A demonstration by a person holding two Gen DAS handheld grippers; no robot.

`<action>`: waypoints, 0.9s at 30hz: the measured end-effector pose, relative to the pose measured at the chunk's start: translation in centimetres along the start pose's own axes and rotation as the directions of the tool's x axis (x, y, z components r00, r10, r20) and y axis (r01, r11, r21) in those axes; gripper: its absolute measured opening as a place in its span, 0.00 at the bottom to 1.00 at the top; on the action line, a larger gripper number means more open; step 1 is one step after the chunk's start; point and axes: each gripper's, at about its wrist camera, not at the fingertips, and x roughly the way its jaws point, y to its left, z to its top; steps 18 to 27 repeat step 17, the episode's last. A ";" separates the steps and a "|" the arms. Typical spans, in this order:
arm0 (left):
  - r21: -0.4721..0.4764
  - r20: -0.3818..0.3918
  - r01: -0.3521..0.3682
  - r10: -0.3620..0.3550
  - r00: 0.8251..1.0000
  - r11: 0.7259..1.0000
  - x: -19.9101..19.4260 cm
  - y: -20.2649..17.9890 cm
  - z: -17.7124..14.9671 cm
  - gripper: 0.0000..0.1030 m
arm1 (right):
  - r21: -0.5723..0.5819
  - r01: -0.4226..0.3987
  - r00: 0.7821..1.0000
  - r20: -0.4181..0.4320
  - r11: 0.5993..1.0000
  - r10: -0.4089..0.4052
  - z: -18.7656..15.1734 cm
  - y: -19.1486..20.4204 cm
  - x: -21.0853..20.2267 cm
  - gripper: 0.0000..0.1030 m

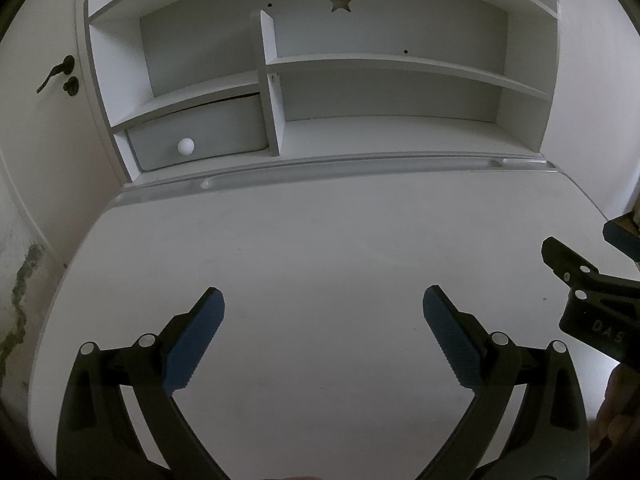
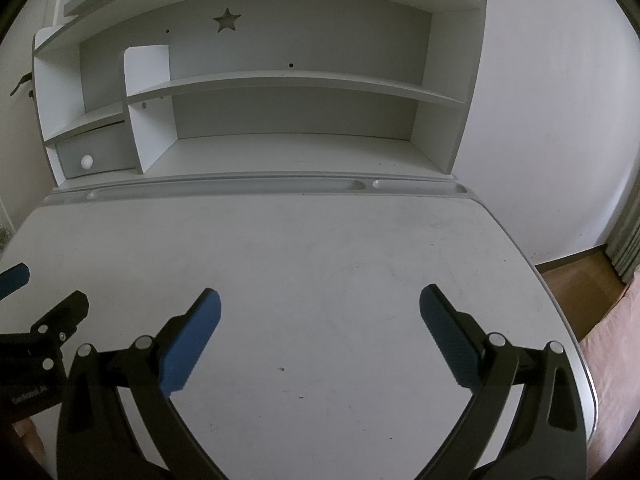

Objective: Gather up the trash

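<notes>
Left wrist view: left gripper spread above bare white desk top. Right gripper spread too. No trash visible; scan wider before reaching.

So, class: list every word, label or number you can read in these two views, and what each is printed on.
"DAS": embossed on the right tongs' black body, seen in the left view.
White lettering on the left tongs' body, seen in the right view: too small to read.
Desk and shelves: no text.
</notes>
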 end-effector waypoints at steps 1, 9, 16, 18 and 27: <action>0.001 -0.003 0.006 -0.006 1.000 1.000 0.0 0.0 0.0 0.94 | 0.000 -0.001 1.000 0.000 1.000 0.001 0.0 0.0 0.0 0.93; 0.004 -0.021 0.009 -0.009 1.000 1.000 0.4 0.0 -0.1 0.94 | -0.001 0.003 0.997 -0.073 1.000 -0.003 -0.4 -0.6 0.9 0.93; -0.011 -0.138 -0.020 0.018 0.990 1.000 2.3 0.5 -0.4 0.94 | -0.006 0.010 0.988 -0.156 1.000 -0.011 -0.9 -1.1 2.1 0.93; -0.013 -0.153 -0.021 0.019 0.988 1.000 2.5 0.6 -0.5 0.94 | -0.010 0.007 0.984 -0.175 1.000 -0.009 -0.9 -1.1 2.4 0.93; -0.013 -0.153 -0.021 0.019 0.988 1.000 2.5 0.6 -0.5 0.94 | -0.010 0.007 0.984 -0.175 1.000 -0.009 -0.9 -1.1 2.4 0.93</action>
